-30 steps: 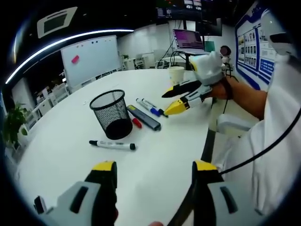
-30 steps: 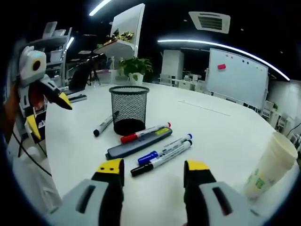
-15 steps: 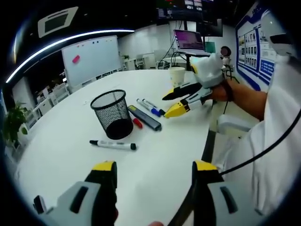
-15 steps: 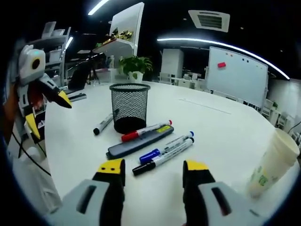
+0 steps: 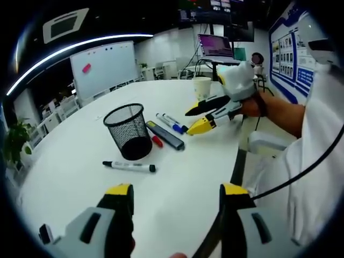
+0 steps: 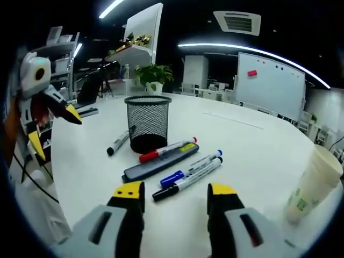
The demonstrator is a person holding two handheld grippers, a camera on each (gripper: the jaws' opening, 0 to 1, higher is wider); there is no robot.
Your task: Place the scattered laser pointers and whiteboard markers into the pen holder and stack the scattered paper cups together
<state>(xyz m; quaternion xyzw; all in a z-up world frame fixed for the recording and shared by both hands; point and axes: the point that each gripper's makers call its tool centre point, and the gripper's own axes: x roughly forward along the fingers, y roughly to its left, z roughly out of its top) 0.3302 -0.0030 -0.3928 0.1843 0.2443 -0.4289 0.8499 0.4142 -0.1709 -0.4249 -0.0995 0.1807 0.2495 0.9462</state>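
Observation:
A black mesh pen holder stands upright on the white table. Beside it lie a red marker, a dark laser pointer, a blue marker and a black marker. Another black marker lies apart on the holder's other side. A stack of paper cups stands upright. My right gripper is open, just short of the blue and black markers. My left gripper is open over bare table.
Whiteboards, chairs and a potted plant stand beyond the table. A person's arm and white clothes are at the table edge. A laptop sits farther back.
The right gripper has crept slightly towards the blue and black markers. The left gripper has barely moved.

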